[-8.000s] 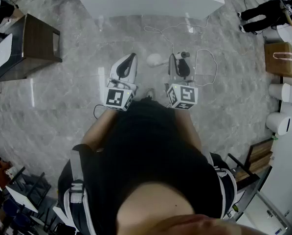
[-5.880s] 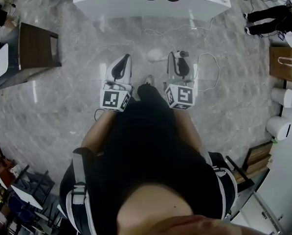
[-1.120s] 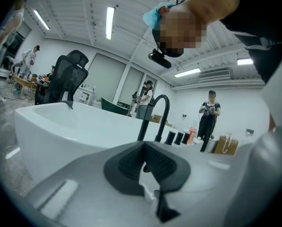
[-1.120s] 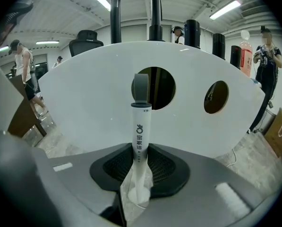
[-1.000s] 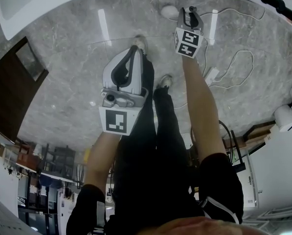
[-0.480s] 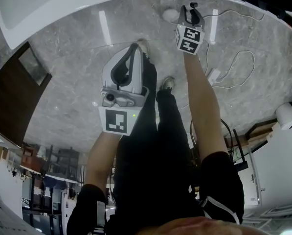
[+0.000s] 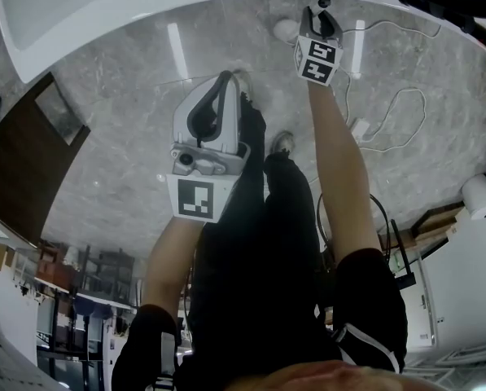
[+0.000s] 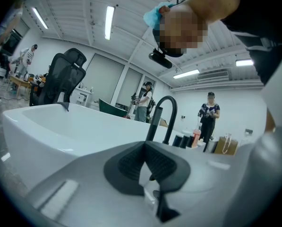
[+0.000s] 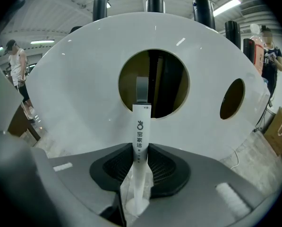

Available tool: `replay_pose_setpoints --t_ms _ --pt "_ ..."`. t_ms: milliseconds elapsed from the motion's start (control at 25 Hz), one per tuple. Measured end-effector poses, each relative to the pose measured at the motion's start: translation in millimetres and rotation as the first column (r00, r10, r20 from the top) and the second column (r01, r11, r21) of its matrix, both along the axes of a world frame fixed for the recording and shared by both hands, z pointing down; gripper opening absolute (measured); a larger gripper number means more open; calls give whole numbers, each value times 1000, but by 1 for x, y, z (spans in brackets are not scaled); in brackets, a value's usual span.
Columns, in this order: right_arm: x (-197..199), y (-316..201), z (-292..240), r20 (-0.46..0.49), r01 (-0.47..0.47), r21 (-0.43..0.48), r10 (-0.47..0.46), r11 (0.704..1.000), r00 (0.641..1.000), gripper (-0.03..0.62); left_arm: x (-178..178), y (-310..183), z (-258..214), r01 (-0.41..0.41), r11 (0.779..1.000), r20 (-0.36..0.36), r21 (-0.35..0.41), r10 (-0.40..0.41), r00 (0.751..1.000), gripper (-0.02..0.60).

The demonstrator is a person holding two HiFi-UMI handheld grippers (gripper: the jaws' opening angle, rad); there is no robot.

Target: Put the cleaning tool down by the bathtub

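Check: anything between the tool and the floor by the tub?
Nothing visible does. The right tongs hold the tool in front of the tub; the floor there is bare, with the cable off to the side.

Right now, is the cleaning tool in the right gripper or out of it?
In it: the right gripper has its jaws closed on the white handle of the cleaning tool.

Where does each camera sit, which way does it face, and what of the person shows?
Head view: on the head, facing steeply down at the floor; torso, arms, legs, left gripper and right gripper show.
Left gripper view: on the left gripper, facing across the bathtub to the faucet; its jaws show.
Right gripper view: on the right gripper, facing the bathtub's side; its jaws grip the cleaning tool.
Shared: all three show the bathtub.
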State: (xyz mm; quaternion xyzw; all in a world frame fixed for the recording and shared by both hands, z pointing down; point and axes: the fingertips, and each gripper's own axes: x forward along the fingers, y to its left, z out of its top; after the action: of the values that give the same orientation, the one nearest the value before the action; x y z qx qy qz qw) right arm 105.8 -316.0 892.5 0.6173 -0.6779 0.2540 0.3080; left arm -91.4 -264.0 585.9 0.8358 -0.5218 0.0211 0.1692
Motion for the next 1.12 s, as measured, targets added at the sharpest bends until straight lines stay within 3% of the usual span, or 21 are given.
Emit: replay_pose_setpoints --t_ms 1120 --pt "-12 -18 9 -27 9 -16 -9 1000 1000 103 -25 9 6 30 1000 -15 3 -30 999 8"
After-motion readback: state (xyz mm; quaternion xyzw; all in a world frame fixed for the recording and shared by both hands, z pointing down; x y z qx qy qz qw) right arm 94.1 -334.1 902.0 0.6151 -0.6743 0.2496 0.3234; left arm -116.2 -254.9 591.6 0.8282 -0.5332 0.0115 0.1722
